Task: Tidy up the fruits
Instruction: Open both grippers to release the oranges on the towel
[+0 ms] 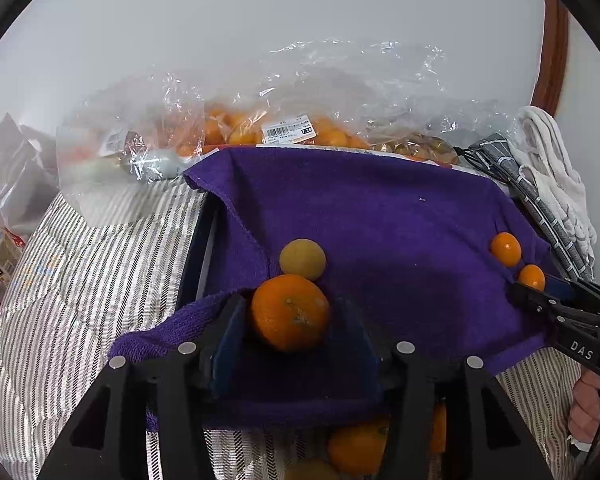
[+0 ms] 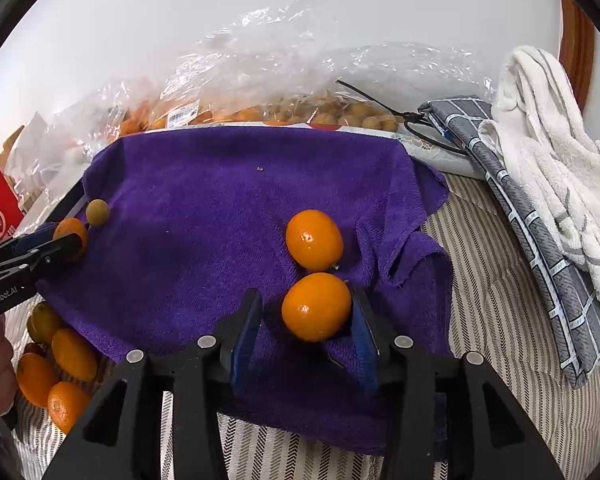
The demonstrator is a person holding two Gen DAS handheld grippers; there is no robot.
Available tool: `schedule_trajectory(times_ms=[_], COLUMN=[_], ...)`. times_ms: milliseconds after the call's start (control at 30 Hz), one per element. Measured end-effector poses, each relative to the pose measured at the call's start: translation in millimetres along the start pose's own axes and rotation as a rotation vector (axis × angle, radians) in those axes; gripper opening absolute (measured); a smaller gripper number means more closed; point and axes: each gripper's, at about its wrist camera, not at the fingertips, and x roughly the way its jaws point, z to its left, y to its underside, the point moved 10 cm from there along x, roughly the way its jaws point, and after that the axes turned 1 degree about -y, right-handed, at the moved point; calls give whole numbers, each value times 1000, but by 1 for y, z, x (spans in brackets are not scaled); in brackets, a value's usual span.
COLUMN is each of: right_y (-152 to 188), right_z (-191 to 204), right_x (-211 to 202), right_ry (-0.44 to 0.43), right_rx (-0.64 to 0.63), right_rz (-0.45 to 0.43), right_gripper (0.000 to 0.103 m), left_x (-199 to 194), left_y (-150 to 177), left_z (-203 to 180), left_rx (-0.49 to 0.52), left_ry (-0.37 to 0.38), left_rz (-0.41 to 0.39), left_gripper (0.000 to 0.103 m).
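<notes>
On my left wrist view, the left gripper (image 1: 290, 316) has its fingers (image 1: 228, 332) set around an orange mandarin (image 1: 290, 312), one blue pad on each side of it. The fruit fills the gap, though I cannot tell for sure whether both pads press on it. Just beyond it, touching, lies a duller yellowish fruit (image 1: 302, 259). Both sit on the purple towel (image 1: 380, 220).

On my right wrist view, the right gripper (image 2: 306, 312) stands partly open around a smooth orange kumquat (image 2: 316, 306). The right finger (image 2: 362, 320) is against the fruit; a gap shows between the fruit and the left finger. A second kumquat (image 2: 314, 240) lies just beyond the first, near or touching it, on the same towel.

At the towel's near left edge a small heap of oranges (image 2: 60, 360) rests on the striped cloth (image 2: 500, 320) that covers the surface. Behind the towel lie clear plastic bags (image 2: 280, 80) holding more small orange and tan fruit. To the right, a grey checked cloth (image 2: 540, 260) and a white towel (image 2: 548, 140) lie folded together.
</notes>
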Motion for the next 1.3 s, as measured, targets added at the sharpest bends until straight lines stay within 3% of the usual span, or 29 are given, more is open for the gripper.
schedule_trajectory(times_ms=[467, 867, 1033, 1100, 1167, 1300], right_y=[-3, -12, -22, -23, -20, -5], right_z=[5, 16, 17, 16, 17, 31], right_x=[-14, -34, -50, -57, -66, -78], right_ry=[-56, -62, -83, -79, -62, -84], right_rx=[34, 2, 36, 50, 53, 46], right_rz=[-44, -128, -157, -148, -135, -129], right_gripper=[64, 65, 71, 71, 71, 71], left_x=[-10, -43, -62, -67, -71, -82], left_y=[-5, -14, -4, 3, 11, 26], left_z=[-1, 10, 16, 24, 36, 49], left_rx=[-24, -52, -77, -70, -60, -69], left_ry=[22, 4, 27, 11, -53, -34], left_rz=[-49, -151, -144, -134, -110, -103], left_gripper=[57, 62, 68, 68, 68, 68])
